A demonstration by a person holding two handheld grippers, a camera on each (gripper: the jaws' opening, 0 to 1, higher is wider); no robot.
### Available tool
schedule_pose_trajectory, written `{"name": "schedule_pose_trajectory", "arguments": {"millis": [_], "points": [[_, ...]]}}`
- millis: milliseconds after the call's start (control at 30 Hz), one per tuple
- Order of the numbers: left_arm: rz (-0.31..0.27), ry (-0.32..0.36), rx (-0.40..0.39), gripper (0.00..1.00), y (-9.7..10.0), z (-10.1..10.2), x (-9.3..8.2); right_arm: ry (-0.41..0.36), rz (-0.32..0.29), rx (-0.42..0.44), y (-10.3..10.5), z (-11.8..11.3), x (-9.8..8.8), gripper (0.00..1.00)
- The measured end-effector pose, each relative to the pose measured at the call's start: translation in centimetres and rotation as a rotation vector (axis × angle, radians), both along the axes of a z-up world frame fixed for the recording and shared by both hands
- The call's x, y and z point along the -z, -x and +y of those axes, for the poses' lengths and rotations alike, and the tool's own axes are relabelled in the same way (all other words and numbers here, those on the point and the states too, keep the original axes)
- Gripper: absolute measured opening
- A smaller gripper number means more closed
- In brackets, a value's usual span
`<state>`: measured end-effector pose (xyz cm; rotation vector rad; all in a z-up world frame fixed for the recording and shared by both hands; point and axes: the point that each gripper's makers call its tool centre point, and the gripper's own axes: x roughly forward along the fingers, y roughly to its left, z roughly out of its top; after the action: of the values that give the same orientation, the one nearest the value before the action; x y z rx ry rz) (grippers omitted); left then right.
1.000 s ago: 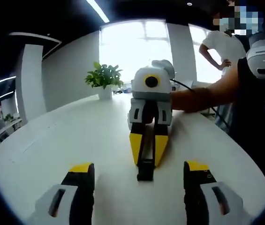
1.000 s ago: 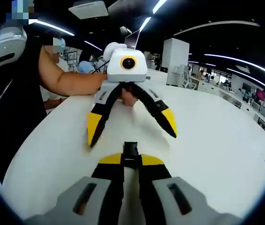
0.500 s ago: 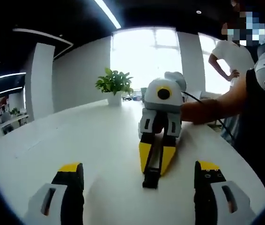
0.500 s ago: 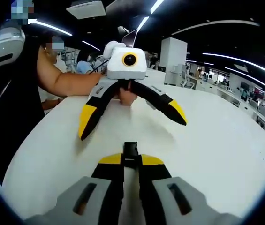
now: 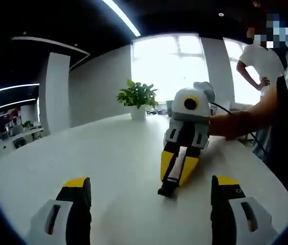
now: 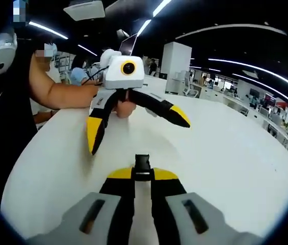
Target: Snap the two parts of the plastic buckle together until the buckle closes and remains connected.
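Note:
My right gripper (image 6: 142, 175) is shut on a small black buckle piece (image 6: 142, 163) that sticks out past its yellow tips, low over the white table (image 6: 225, 163). In the left gripper view the right gripper (image 5: 176, 176) faces me with the black buckle piece (image 5: 167, 189) at its tips, touching the table or just above it. My left gripper (image 5: 152, 182) is open with nothing between its jaws. Seen from the right gripper view, the left gripper (image 6: 136, 126) hangs beyond the buckle, jaws spread wide. I cannot tell whether the buckle is one part or two joined.
A potted plant (image 5: 137, 96) stands at the table's far edge by a bright window. The holder's arm (image 5: 238, 122) reaches in from the right, and another person (image 5: 258, 58) stands behind. Office desks (image 6: 266, 109) lie beyond the table. Bare table (image 5: 108, 153) spreads to the left.
The left gripper's jaws have spread wider, and it has lifted and swung a little to one side of the buckle. The right gripper stays shut on the buckle piece.

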<state>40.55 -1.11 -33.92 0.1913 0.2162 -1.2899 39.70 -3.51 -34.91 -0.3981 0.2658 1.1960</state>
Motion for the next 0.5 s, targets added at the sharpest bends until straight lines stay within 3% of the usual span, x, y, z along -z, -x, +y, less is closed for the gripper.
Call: {"name": "schedule_pose_trajectory", "arguments": {"millis": [200,367,500], "points": [[-0.029,-0.033,-0.101,0.99,-1.8,0.9,0.1,0.007,-0.018,0.045,-1.2,-0.8,-0.3,0.10],[-0.022,0.027,-0.148,0.99,-2.4,1.5,-1.2,-0.020,-0.020,0.068,-1.5,-1.1,-0.7,0.10],[-0.042,0.017,-0.223,0.99,-3.6,2.4,-1.4,-0.024,-0.032,0.099,-1.8,-1.4,-1.0,0.10]]}}
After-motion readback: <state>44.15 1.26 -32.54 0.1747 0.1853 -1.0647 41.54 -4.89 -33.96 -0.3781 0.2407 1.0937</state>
